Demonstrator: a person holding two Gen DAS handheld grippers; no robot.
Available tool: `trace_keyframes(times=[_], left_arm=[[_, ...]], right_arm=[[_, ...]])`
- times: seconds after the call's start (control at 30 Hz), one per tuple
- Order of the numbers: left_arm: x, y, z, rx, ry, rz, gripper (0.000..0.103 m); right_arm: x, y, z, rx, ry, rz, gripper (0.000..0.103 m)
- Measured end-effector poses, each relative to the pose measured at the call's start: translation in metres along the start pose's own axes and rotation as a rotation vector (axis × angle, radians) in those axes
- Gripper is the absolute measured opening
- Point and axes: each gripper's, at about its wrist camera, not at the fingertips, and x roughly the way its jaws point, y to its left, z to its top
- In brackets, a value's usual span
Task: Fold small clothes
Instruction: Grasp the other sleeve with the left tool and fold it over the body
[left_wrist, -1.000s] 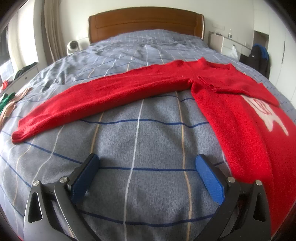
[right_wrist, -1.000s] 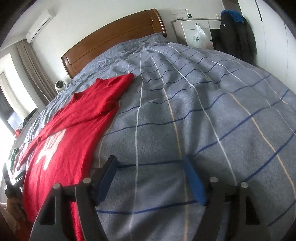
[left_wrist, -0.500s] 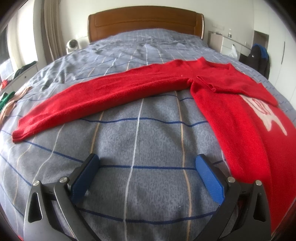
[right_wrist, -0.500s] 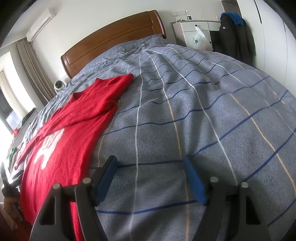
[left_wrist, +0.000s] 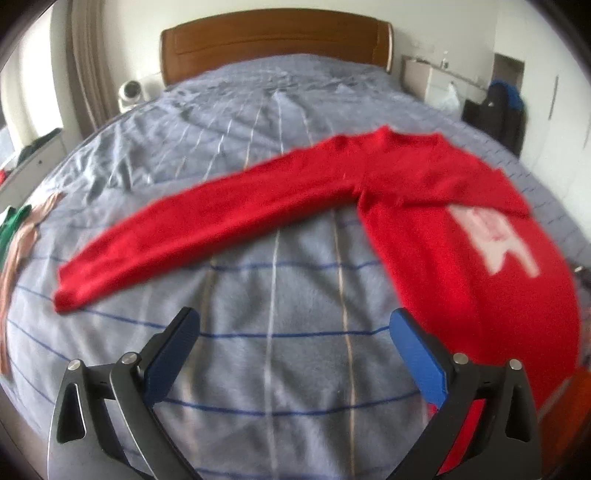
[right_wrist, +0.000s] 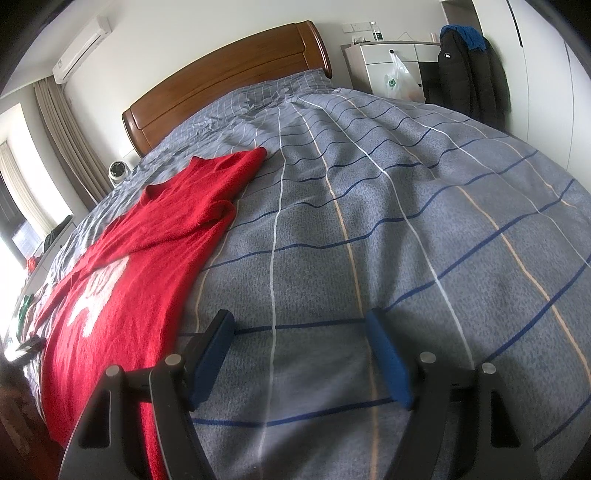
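Your left gripper (left_wrist: 293, 334) hangs wide open over bare quilt (left_wrist: 273, 369), holding nothing, and your right gripper (right_wrist: 301, 338) is spread wide and empty too. Beyond them the sweater (left_wrist: 436, 221) lies flat on the quilt, one sleeve (left_wrist: 207, 225) stretched out leftward, the headboard (left_wrist: 275, 40) farthest back.

The white print on the red sweater (left_wrist: 424, 206) is unreadable.

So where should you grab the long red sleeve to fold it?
Probably at the cuff, the loose end of the sleeve, lying flat on the bedspread. The left gripper, jaws open, is nearest; come from the near side, pinch the cuff edge, then carry it across the sweater.
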Motion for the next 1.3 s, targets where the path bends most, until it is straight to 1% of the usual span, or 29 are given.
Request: trace_keyframes(times=[0.07,0.13,0.17,0.27,0.37,0.4,0.43,0.5,0.53,0.6,0.67,0.73,0.77,0.8,0.83,0.87,0.9,0.93,1.0,1.07,1.17,1.2,1.23,1.3], left_arm=[[-0.011,0.019,0.010,-0.013,0.015,-0.029,0.103],[-0.017,0.046,0.019,-0.042,0.040,-0.035,0.103],[-0.019,0.065,0.022,-0.065,0.056,-0.027,0.103],[-0.017,0.119,0.027,-0.139,0.092,0.046,0.103],[-0.005,0.183,0.022,-0.300,0.132,0.098,0.102],[-0.002,0.194,0.020,-0.338,0.140,0.107,0.102],[0.004,0.215,0.016,-0.408,0.156,0.124,0.102],[0.016,0.232,0.010,-0.484,0.177,0.132,0.102],[0.020,0.233,0.009,-0.497,0.185,0.128,0.102],[0.032,0.228,0.007,-0.496,0.207,0.102,0.102],[0.046,0.213,0.008,-0.463,0.221,0.103,0.100],[0.053,0.208,0.010,-0.458,0.221,0.116,0.088],[0.056,0.203,0.011,-0.462,0.218,0.124,0.071],[0.057,0.201,0.013,-0.463,0.215,0.127,0.052],[0.056,0.199,0.016,-0.464,0.210,0.119,0.038],[0.055,0.198,0.020,-0.467,0.204,0.095,0.009],[0.052,0.195,0.026,-0.470,0.198,0.073,0.008],[0.048,0.195,0.030,-0.461,0.187,0.077,0.008],[0.028,0.173,0.055,-0.382,0.129,0.089,0.007],[0.011,0.147,0.080,-0.320,0.080,0.070,0.007],[-0.014,0.086,0.130,-0.208,-0.001,-0.015,0.007],[-0.018,0.069,0.141,-0.182,-0.015,-0.037,0.007],[-0.027,0.036,0.160,-0.131,-0.045,-0.089,0.007],[-0.034,-0.004,0.178,-0.077,-0.073,-0.163,0.007]], right_arm=[[0.000,0.000,0.000,-0.002,0.001,-0.001,0.074],[-0.001,0.001,0.001,-0.003,0.000,-0.001,0.075],[-0.001,0.000,0.001,-0.002,0.000,0.000,0.075],[-0.001,0.000,0.003,0.003,-0.001,0.005,0.075],[0.000,0.000,0.003,-0.002,-0.002,0.003,0.075],[0.000,0.001,0.003,-0.005,-0.002,0.002,0.076],[0.001,0.001,0.003,-0.009,-0.002,0.001,0.077],[0.002,0.002,0.003,-0.015,-0.002,-0.003,0.078],[0.003,0.002,0.003,-0.018,-0.002,-0.005,0.078],[0.003,0.002,0.003,-0.020,-0.003,-0.007,0.078],[0.004,0.003,0.003,-0.023,-0.003,-0.010,0.078],[0.005,0.004,0.002,-0.027,-0.003,-0.014,0.078],[0.005,0.005,0.002,-0.028,-0.003,-0.016,0.078],[0.005,0.005,0.002,-0.029,-0.003,-0.017,0.078],[0.005,0.005,0.002,-0.028,-0.004,-0.016,0.078],[0.005,0.005,0.002,-0.028,-0.004,-0.015,0.078],[0.005,0.005,0.002,-0.028,-0.004,-0.015,0.078],[0.005,0.005,0.002,-0.028,-0.004,-0.016,0.078],[0.005,0.005,0.002,-0.028,-0.004,-0.015,0.078],[0.006,0.006,0.002,-0.027,-0.004,-0.012,0.079],[0.005,0.005,0.002,-0.024,-0.005,-0.008,0.079],[0.005,0.005,0.002,-0.023,-0.005,-0.006,0.079],[0.005,0.005,0.001,-0.024,-0.005,-0.004,0.080],[0.005,0.004,0.001,-0.026,-0.005,-0.004,0.080]])
